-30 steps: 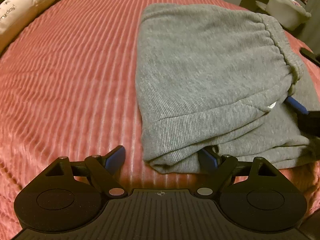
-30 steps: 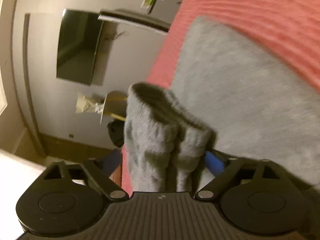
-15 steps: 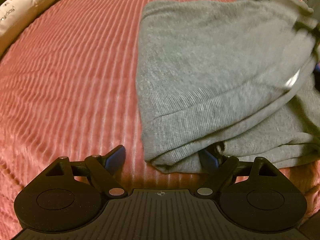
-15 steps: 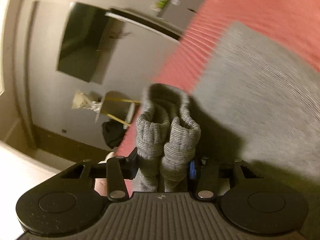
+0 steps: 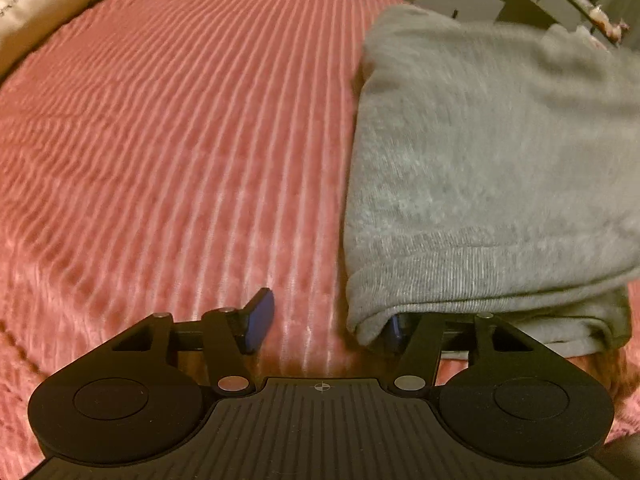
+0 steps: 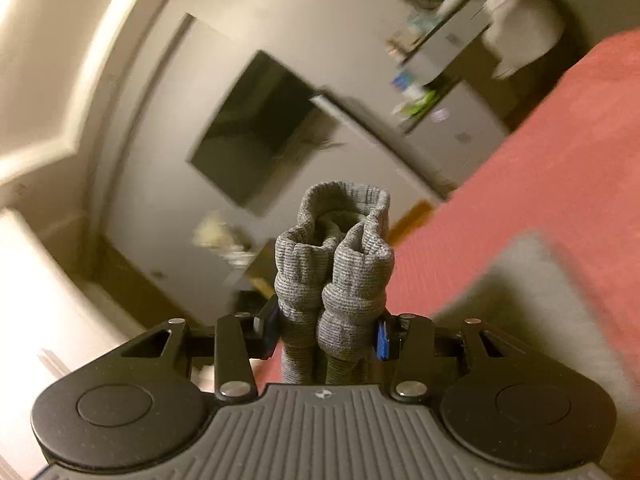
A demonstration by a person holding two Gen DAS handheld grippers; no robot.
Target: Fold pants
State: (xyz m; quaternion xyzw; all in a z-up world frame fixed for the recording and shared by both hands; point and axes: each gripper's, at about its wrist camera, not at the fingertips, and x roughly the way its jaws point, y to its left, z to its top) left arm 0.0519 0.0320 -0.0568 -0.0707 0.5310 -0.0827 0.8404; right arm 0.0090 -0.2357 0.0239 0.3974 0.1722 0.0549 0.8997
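Grey sweatpants lie folded on the pink ribbed bedspread, filling the right of the left wrist view. My left gripper is open at the pants' near left corner; its left finger rests on the bedspread and its right finger is tucked under the cuff edge. My right gripper is shut on the bunched ribbed cuffs of the pants and holds them up off the bed, tilted toward the wall. The rest of the pants lies on the bed at lower right.
A white pillow lies at the bed's far left. A dark TV hangs on the grey wall, with a cluttered shelf unit beside it past the bed's edge.
My right gripper closed on the cuffs and lifted them, swinging up toward the wall. The pants' upper layer was pulled rightward. My left gripper shifted slightly left and stayed open.
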